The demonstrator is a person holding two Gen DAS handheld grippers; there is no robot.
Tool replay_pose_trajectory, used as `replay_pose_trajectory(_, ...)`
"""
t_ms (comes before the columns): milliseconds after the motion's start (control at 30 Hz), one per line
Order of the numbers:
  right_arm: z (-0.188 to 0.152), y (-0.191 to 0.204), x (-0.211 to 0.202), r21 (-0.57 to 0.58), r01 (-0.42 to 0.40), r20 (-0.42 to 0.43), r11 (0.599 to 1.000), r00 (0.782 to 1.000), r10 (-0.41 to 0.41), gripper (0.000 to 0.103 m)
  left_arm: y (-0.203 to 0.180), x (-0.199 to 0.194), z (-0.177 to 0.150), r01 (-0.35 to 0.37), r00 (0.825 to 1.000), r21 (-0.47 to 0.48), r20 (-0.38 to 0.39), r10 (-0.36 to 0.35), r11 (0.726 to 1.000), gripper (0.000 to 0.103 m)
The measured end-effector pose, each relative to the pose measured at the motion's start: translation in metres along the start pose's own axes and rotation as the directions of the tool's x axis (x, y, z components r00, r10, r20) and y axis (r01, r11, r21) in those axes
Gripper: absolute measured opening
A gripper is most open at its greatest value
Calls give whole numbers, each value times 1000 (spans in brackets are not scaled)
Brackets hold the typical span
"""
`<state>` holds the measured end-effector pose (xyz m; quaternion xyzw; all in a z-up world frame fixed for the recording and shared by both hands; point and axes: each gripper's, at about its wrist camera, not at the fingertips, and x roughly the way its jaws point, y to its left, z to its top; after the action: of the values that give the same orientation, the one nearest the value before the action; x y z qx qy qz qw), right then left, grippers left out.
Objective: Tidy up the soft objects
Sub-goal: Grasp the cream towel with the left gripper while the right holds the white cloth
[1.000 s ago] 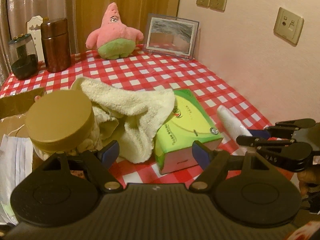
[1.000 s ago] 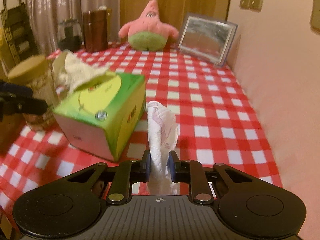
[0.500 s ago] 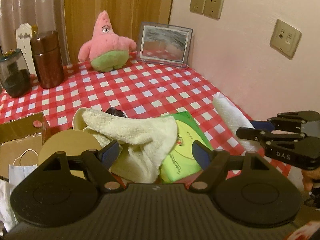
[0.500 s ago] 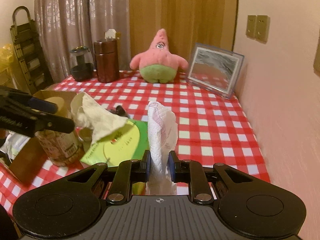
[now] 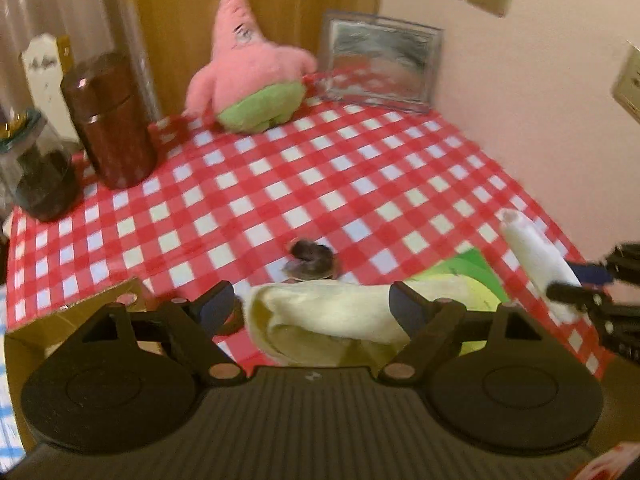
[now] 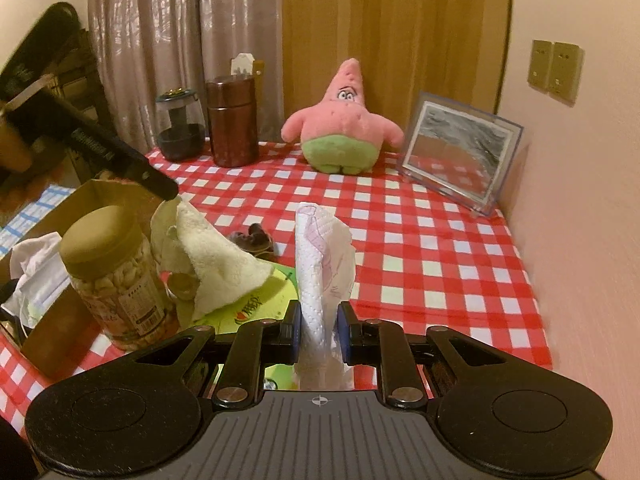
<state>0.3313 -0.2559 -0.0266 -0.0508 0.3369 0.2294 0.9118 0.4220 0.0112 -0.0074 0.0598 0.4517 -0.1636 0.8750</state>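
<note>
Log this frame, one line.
left tongs: opening, empty | right tongs: shut on tissue | towel: draped on tissue box

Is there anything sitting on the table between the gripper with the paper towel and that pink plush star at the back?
Nothing visible. The right gripper is shut on the paper towel, and only bare checked tablecloth lies between it and the plush star. The cream towel and jar sit off to the left.

Left wrist view: mounted behind the left tongs (image 5: 310,300), angled steeply down over the desk (image 5: 320,184), close above the cream towel (image 5: 332,316). Right wrist view: behind the right tongs (image 6: 319,330), tilted less, set farther back. Shared by both: the pink star toy (image 5: 248,68) (image 6: 344,124), the brown canister (image 5: 110,120) (image 6: 233,120), the picture frame (image 5: 382,62) (image 6: 460,152) at the far edge, and the towel (image 6: 216,260).
</note>
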Motion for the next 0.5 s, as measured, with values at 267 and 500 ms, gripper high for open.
replay_pose_trajectory(267,8,8,24,-11,-35,-14,999,999,35,19,24,50,7,85,975,-103,-196,-104,991,84)
replay_pose_trajectory(500,13,13,40,-20,-43,-18,999,999,43,19,22,75,10,110,948,-101,-288,-135,989,84)
